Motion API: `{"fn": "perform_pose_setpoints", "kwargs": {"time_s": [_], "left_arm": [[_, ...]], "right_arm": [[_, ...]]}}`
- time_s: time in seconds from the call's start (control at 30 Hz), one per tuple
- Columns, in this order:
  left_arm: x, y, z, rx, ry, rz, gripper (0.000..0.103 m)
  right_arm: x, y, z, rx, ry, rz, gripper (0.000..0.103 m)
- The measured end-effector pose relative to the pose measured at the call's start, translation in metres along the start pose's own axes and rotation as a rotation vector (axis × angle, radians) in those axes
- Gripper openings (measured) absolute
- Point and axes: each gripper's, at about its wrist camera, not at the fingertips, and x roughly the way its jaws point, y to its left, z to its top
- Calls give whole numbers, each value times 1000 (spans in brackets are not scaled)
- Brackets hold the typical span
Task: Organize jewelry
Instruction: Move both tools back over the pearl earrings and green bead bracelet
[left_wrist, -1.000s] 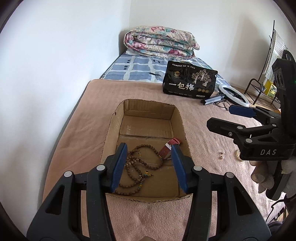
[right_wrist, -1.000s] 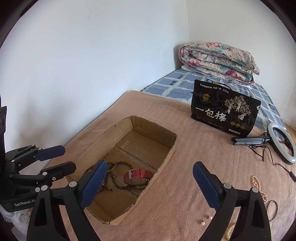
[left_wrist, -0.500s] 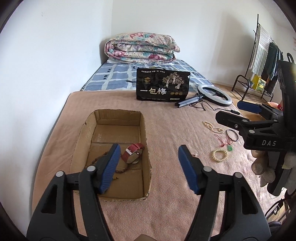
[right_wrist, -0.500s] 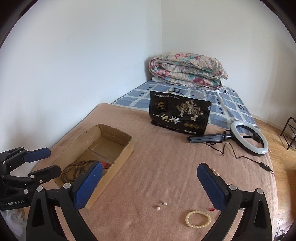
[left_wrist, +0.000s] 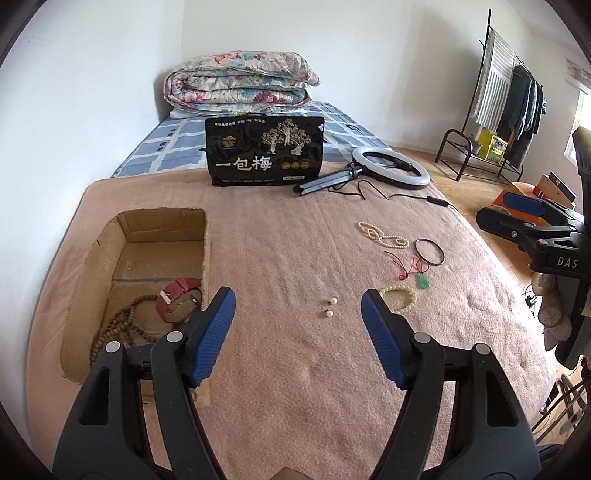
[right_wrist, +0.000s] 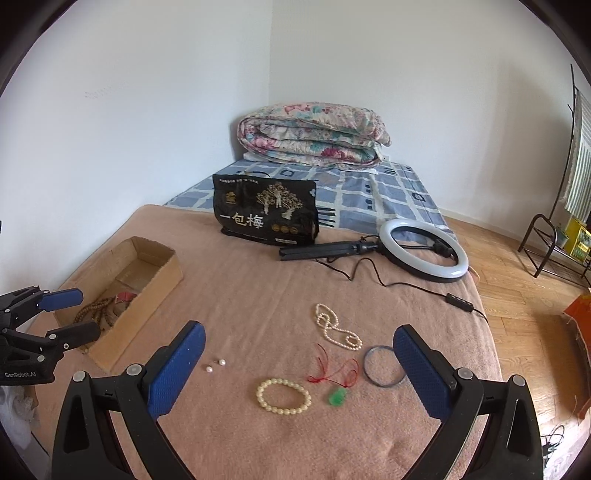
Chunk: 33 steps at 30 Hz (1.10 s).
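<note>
A cardboard box (left_wrist: 122, 236) (right_wrist: 162, 269) on the pink blanket holds a brown bead necklace (left_wrist: 122, 325) and a red watch (left_wrist: 177, 297). On the blanket lie two pearl earrings (left_wrist: 330, 307) (right_wrist: 215, 365), a cream bead bracelet (right_wrist: 283, 396) (left_wrist: 400, 301), a green pendant on red cord (right_wrist: 337, 397) (left_wrist: 422, 281), a pearl necklace (right_wrist: 334, 328) (left_wrist: 382, 234) and a dark bangle (right_wrist: 384, 365) (left_wrist: 428, 251). My left gripper (left_wrist: 297, 332) is open and empty, above the earrings. My right gripper (right_wrist: 299, 373) is open and empty, above the bracelet and pendant.
A black snack bag (left_wrist: 264, 151) stands at the back of the blanket. A ring light (right_wrist: 424, 251) with its cable lies beside it. A folded floral quilt (right_wrist: 314, 134) sits by the wall. A clothes rack (left_wrist: 498, 110) stands on the floor at right.
Both grippers have swung right, away from the box, to the loose jewelry on the blanket. My left gripper has opened wider.
</note>
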Motion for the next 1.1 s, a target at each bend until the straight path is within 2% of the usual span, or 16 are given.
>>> {"fn": "perform_pose_setpoints", "kwargs": {"time_s": [0.13,0.2,0.27,0.33,0.4,0.5,0.7,0.8,1.1], "left_arm": [[25,-10,-10,-1,43,-23,72],[37,-15,-14,6,63,-26,62],[50,-17,-18,2,89,-36,58],[63,-18,-22,-5,108,-46,54],[75,-19,-26,-7,129,-46,45],[93,-19,-30,-12,156,-54,38],[119,-19,-34,-12,191,-71,26],[129,-22,-35,-2,203,-79,24],[147,-25,-35,30,216,-60,24]], "right_arm": [[9,-21,-19,19,54,7,103],[15,-30,-29,36,79,11,103],[23,-38,-39,56,103,19,103],[32,-43,-47,74,129,34,100],[41,-45,-57,87,157,53,94],[55,-45,-70,103,202,81,89],[85,-42,-90,136,281,111,73],[98,-44,-97,170,310,124,66],[118,-49,-106,243,359,155,52]]}}
